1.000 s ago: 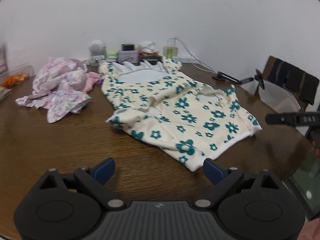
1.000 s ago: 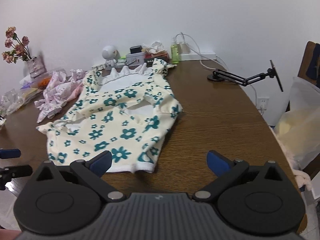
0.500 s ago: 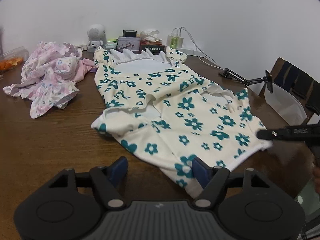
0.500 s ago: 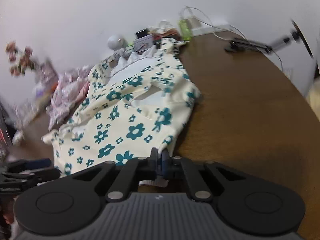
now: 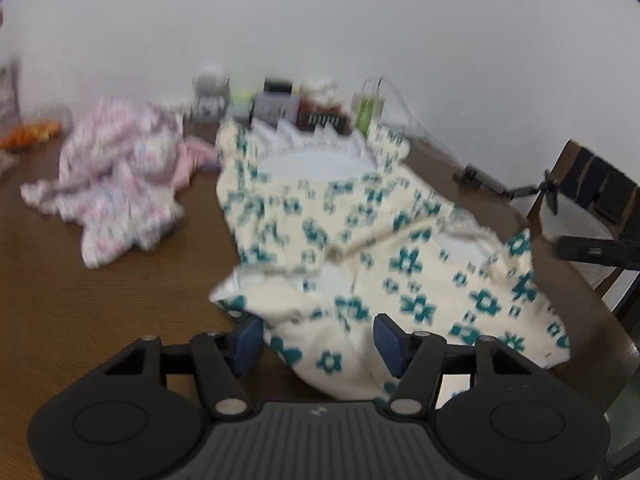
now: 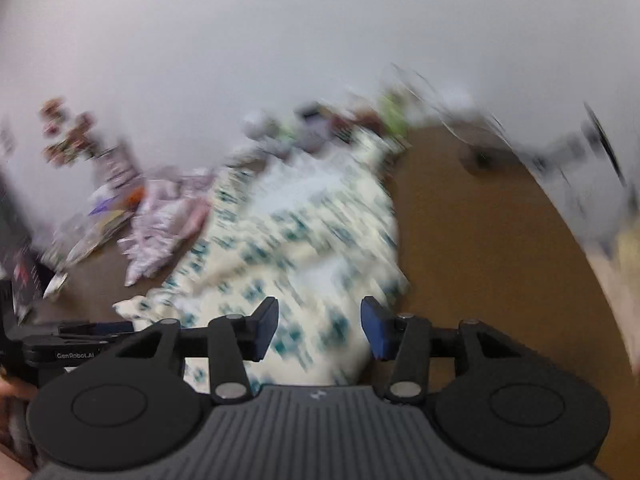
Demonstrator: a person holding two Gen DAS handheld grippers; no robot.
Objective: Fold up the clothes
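A cream garment (image 5: 360, 248) printed with teal flowers is spread, rumpled, on the brown table (image 5: 100, 300). Its near hem is straddled by the closing left gripper (image 5: 318, 338) and the opening right gripper (image 6: 320, 326), pads apparently not yet pressing.

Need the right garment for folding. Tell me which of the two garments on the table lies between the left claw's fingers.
The cream garment with teal flowers: its near hem lies between the closing left claw. The crumpled pink floral garment sits apart, farther left.
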